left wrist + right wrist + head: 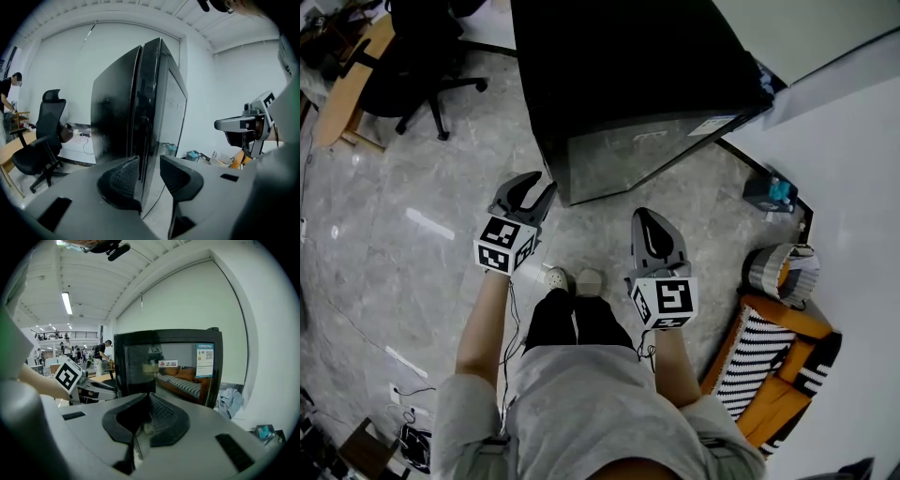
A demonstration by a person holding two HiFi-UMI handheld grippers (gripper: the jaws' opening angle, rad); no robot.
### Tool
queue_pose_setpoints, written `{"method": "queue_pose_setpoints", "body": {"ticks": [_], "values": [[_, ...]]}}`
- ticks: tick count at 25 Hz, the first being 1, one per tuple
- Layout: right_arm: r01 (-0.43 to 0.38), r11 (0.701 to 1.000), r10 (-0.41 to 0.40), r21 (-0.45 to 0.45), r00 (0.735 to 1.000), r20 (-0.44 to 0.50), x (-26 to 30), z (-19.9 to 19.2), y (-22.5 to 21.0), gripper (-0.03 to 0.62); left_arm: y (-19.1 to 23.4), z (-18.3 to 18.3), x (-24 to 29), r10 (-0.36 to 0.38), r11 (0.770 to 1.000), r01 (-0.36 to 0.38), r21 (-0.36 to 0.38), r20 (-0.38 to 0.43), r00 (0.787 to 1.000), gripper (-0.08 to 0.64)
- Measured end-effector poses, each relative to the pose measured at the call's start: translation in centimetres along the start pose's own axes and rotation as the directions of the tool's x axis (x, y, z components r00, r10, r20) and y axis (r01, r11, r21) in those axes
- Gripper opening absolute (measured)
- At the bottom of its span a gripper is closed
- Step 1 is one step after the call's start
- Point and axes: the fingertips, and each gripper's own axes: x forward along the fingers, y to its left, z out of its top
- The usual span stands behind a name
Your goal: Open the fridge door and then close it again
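The black fridge (628,84) stands in front of me with its glossy door (623,155) closed against the body. My left gripper (534,189) hovers at the fridge's front left corner, jaws open and empty. In the left gripper view, the gripper (150,165) points at the door's edge (141,126), which lies beyond the jaws, apart from them. My right gripper (650,220) is held lower, short of the door, and is shut on nothing. The right gripper view has the gripper (149,401) facing the door front (168,364), which carries a white label (205,354).
A black office chair (417,61) and a wooden desk (342,89) stand at the back left. An orange striped sofa (778,366) and a round cushion (783,267) lie along the white wall on the right. The person's feet (574,279) stand between the grippers. Cables (412,436) lie at the lower left.
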Motion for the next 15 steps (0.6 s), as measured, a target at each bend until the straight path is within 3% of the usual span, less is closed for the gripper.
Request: {"method": "queue_pose_setpoints", "body": {"ticks": [8,15], "values": [[0.025,1.000,-0.025,0.005,1.000,-0.011,0.4,-0.1,-0.5,0.025,-0.2,0.5,2.1,-0.071,0.997,0.071,0.035,-0.017,0.997,0.133],[0.041,0.999,-0.041,0.007,0.999,-0.009,0.1,0.0,-1.0,0.026,0.1,0.6,2.5,-0.062,0.997,0.063,0.043,-0.022,0.998,0.107]]}}
